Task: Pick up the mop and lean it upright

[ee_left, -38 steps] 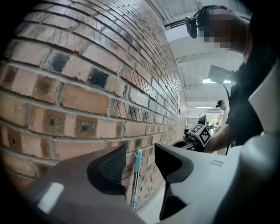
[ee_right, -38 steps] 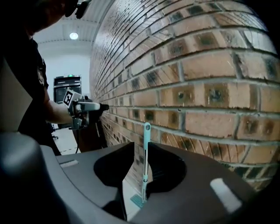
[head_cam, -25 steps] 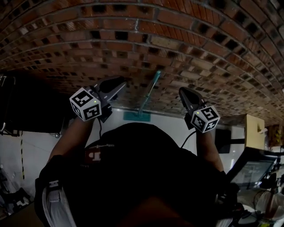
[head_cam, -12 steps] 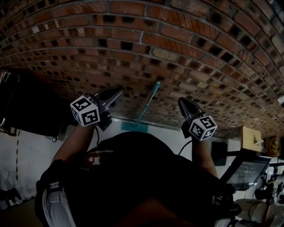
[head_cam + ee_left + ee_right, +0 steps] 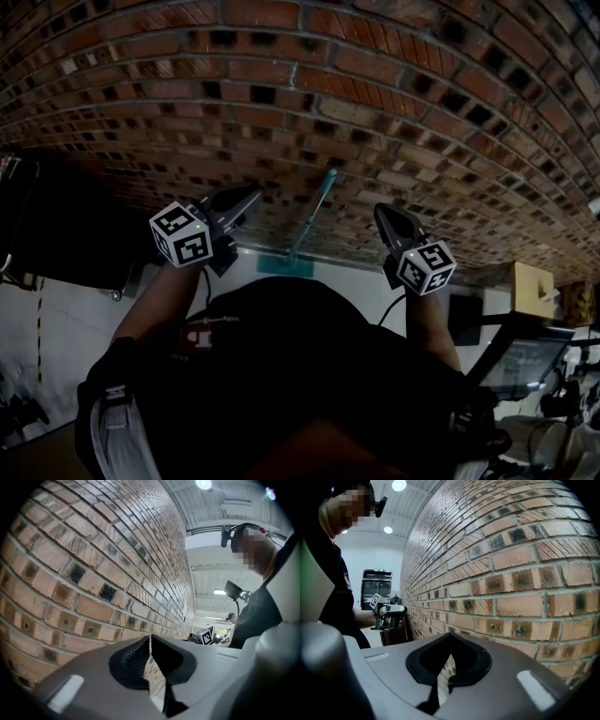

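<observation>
Head view: the left gripper (image 5: 249, 193) and the right gripper (image 5: 383, 212) are raised before a brick wall (image 5: 394, 112), each carrying its marker cube. Between them stands the mop (image 5: 315, 208). Its teal handle leans upright against the wall, and its teal head (image 5: 287, 267) rests on the pale floor (image 5: 66, 319), at the floor's far edge where it meets the wall. Neither gripper touches the mop; one is on each side of it, apart from it. Left gripper view: the jaws are closed together with nothing between them, and only brickwork lies beyond. Right gripper view: the jaws likewise meet, empty, and the left gripper shows farther along the wall. The person's dark clothing (image 5: 281, 375) fills the lower head view
</observation>
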A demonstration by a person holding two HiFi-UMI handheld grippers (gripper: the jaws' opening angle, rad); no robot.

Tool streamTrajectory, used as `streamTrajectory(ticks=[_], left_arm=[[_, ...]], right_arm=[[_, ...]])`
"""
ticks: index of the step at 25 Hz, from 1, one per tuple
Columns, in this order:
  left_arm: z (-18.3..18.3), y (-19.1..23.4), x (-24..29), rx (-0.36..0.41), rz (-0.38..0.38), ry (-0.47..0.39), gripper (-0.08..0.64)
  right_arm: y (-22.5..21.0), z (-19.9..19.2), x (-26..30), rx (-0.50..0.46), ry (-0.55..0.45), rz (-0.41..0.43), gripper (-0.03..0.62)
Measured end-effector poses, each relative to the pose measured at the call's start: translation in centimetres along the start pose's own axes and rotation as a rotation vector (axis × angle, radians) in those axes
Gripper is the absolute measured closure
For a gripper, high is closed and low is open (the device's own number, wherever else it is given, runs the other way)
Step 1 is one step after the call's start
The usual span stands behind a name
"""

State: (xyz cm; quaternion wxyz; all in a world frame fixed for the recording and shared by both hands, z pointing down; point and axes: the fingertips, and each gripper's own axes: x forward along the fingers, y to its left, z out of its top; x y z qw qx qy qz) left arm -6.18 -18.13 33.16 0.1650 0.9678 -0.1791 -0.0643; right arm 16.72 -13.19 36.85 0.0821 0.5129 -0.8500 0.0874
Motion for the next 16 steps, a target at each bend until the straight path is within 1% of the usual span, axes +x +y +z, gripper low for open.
streamTrajectory(ticks=[9, 16], left_arm=[[-0.09, -0.2, 0.37, 0.008, -0.017, 0.012, 0.549], [-0.13, -0.15, 0.29, 0.01, -0.019, 0.018, 0.549]], right_arm=[[-0.3, -0.29, -0.06, -0.007, 0.004, -0.005, 0.58], [0.14, -0.17, -0.04, -0.009, 0.027, -0.001, 0.58]])
